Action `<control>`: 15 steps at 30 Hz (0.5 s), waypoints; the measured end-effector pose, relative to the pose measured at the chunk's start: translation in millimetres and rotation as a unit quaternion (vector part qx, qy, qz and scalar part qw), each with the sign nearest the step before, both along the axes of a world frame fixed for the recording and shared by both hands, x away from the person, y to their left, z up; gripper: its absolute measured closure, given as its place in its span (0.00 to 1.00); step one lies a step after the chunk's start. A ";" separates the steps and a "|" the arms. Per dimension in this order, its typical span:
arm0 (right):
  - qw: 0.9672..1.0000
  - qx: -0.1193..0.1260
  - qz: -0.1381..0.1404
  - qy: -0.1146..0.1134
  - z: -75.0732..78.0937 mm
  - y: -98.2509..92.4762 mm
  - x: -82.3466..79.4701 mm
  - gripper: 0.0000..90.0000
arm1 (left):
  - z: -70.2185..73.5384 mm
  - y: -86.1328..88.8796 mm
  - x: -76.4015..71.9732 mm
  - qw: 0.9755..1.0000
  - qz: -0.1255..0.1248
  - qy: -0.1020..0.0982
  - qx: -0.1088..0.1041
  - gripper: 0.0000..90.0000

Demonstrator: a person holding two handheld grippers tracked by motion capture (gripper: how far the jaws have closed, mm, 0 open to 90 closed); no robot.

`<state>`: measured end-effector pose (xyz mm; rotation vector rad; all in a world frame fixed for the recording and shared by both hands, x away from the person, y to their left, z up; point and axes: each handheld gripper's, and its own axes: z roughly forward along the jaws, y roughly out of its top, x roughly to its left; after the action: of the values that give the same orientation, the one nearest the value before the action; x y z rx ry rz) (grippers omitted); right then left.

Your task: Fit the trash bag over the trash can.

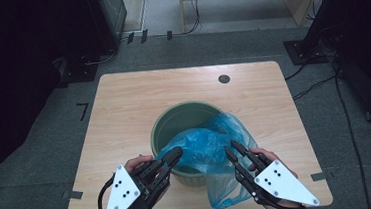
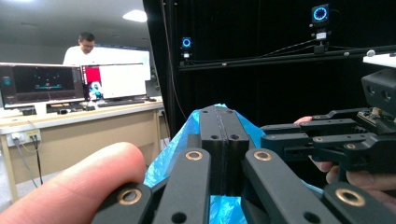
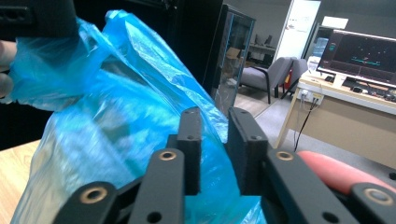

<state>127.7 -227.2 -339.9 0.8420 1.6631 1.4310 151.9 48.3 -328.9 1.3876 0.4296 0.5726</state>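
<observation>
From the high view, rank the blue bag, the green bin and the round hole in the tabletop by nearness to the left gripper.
1. blue bag: pinched at the left gripper tips, at the bin's near rim.
2. green bin: mid-table, just past those tips.
3. round hole: far edge, to the right.

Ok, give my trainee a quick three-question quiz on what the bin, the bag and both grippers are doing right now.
1. True or false: the left gripper is shut on the blue bag.
2. Where does the green bin stand? A) on the floor B) on the wooden table C) on a chair
3. In the right gripper view, how do the right gripper jaws stand?

Key
1. True: jaws closed, blue film at their tips.
2. B
3. A gap shows between them, with blue film behind it.
</observation>
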 end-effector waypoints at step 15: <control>1.000 -0.028 -0.005 0.008 -6.1 -0.7 9.0 0.99 | 6.4 13.1 1.5 1.000 0.012 -0.002 -0.017 1.00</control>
<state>136.6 -227.9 -346.0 0.8315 1.7003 1.3681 153.5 61.4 -322.5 1.3497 0.4512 0.5846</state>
